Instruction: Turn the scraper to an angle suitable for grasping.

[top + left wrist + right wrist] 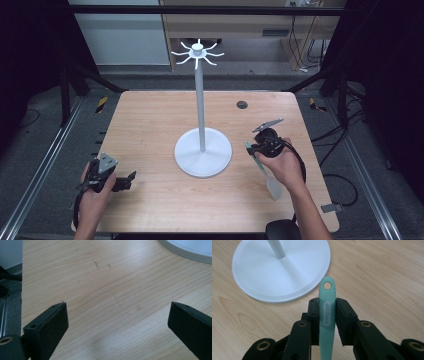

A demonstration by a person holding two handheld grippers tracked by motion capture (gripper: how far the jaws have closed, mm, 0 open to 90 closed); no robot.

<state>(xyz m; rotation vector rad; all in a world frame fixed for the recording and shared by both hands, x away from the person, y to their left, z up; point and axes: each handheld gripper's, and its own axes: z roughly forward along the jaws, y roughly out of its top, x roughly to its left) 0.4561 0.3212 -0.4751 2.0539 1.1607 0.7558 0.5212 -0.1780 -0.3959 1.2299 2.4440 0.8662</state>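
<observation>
1. One light wooden table (150, 120) with rounded corners carries every item. A small dark round grommet (242, 104) sits near its far edge.
2. One white metal stand (201, 100) rises from the middle of the table. Its thin pole rests on a flat round base (262, 272), and a crown of short curved hooks (197, 52) tops the pole.
3. One mint-green plastic spatula (327, 315) is at the right side of the table, just right of the stand base. In the high view its pale blade (270, 182) points toward the near edge, below the person's right hand (284, 165). In the right gripper view its handle end, with a round hanging hole (327, 285), points toward the stand base.
4. Right gripper (327, 307): black, two-jaw. The jaws are closed on the spatula handle, one pad against each side, and the handle end projects past the pads. Whether the blade touches the table cannot be determined.
5. Left gripper (117, 322): black, two-jaw. The jaws stand wide apart with bare table between them. In the high view it lies low at the near left of the table (112, 177), well apart from the stand, and is held by the left hand (92, 192).
</observation>
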